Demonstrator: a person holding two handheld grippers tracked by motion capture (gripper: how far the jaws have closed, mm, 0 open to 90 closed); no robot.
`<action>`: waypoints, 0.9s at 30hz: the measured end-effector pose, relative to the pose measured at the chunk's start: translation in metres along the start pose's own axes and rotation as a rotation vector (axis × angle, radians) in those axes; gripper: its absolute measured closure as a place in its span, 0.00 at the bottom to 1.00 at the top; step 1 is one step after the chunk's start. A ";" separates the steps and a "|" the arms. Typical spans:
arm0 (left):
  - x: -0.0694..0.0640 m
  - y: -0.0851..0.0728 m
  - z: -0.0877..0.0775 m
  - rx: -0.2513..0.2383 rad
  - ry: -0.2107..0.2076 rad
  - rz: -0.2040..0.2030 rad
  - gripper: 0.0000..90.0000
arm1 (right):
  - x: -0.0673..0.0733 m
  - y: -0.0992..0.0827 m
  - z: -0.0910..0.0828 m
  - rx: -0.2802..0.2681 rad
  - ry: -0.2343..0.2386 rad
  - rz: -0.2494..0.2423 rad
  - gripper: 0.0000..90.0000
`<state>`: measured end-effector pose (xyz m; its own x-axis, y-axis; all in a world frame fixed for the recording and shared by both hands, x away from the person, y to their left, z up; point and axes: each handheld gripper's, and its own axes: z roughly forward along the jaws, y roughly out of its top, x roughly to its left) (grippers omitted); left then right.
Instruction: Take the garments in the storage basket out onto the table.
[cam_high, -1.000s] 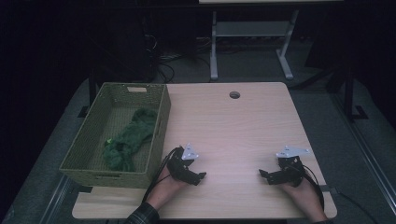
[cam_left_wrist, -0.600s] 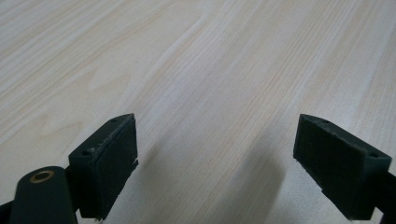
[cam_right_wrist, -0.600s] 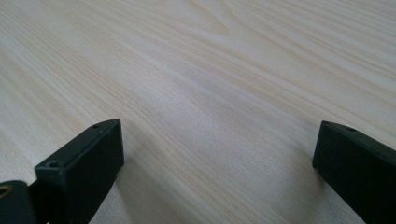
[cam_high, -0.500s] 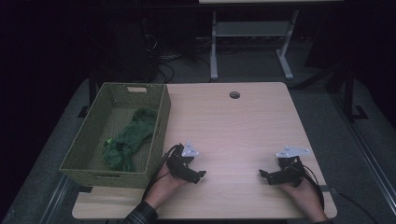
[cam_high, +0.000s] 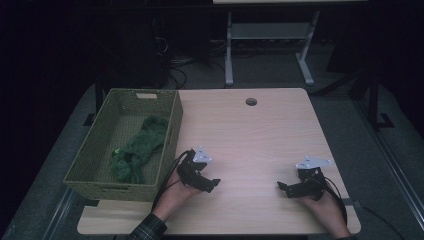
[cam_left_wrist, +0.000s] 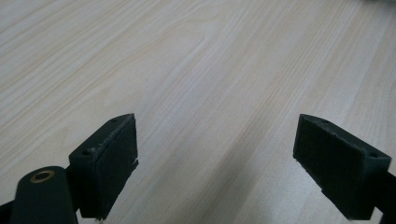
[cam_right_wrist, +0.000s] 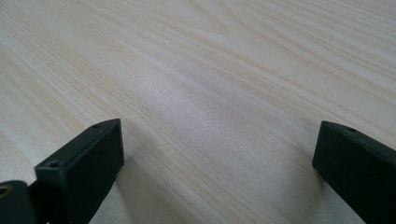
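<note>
Your left hand (cam_high: 172, 192) is cut off by the bottom edge of the high view, and only a scrap of plaid sleeve (cam_high: 147, 231) shows there. Your right hand (cam_high: 325, 210) runs out of that view too. In the left gripper view the 2 black jaws of your left tool (cam_left_wrist: 219, 158) are clipped at the bottom, and your right tool (cam_right_wrist: 219, 163) is clipped likewise in its own view. The green cloth (cam_high: 137, 150) in the wicker basket (cam_high: 172, 130) is too bunched and dim to tell its kind. The basket's near wall hides the table's (cam_high: 250, 135) front-left corner.
</note>
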<state>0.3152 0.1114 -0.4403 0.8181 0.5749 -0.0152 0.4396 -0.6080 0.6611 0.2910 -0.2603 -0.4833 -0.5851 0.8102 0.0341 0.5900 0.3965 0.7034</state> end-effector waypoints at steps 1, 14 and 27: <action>0.000 0.001 -0.001 -0.002 0.000 -0.001 0.15 | 0.000 0.000 0.000 0.000 0.000 0.000 0.02; 0.002 0.010 -0.012 -0.005 -0.032 -0.016 0.15 | 0.000 0.000 0.000 0.000 0.000 0.000 0.02; 0.004 0.019 -0.022 -0.017 -0.070 -0.016 0.15 | 0.000 0.000 0.000 0.000 0.000 0.001 0.02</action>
<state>0.3186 0.1143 -0.4109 0.8354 0.5442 -0.0776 0.4466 -0.5897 0.6729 0.2909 -0.2602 -0.4833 -0.5849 0.8103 0.0348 0.5904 0.3960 0.7033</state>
